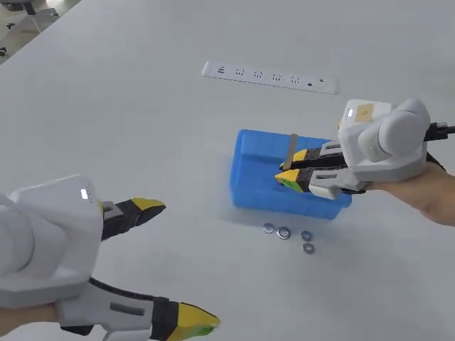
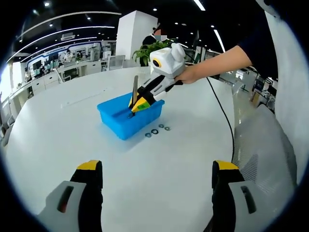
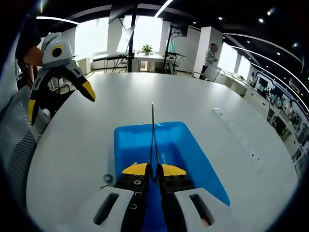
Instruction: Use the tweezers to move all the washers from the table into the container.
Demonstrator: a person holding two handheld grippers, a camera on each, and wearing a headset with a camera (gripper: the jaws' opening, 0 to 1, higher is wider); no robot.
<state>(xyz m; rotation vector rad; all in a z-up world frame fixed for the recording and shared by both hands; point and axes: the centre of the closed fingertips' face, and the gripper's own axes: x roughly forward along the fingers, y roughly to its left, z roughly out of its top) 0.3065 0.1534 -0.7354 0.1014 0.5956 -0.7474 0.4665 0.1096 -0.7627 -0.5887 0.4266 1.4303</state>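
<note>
Several small metal washers (image 1: 284,232) lie on the white table just in front of the blue container (image 1: 256,174). My right gripper (image 1: 288,175) hovers over the container, shut on thin grey tweezers (image 1: 291,149). In the right gripper view the tweezers (image 3: 153,135) run forward from the shut gripper (image 3: 153,170) above the blue container (image 3: 169,140), with a washer (image 3: 107,178) at its left side. I cannot tell whether the tweezer tips hold anything. My left gripper (image 1: 176,263) is open and holds nothing at the near left, well away from the washers (image 2: 155,131) and container (image 2: 120,118).
A white power strip (image 1: 269,77) lies on the table beyond the container. The left gripper (image 3: 58,96) appears at the upper left of the right gripper view. Bare white table (image 1: 142,128) surrounds the work, with an office behind.
</note>
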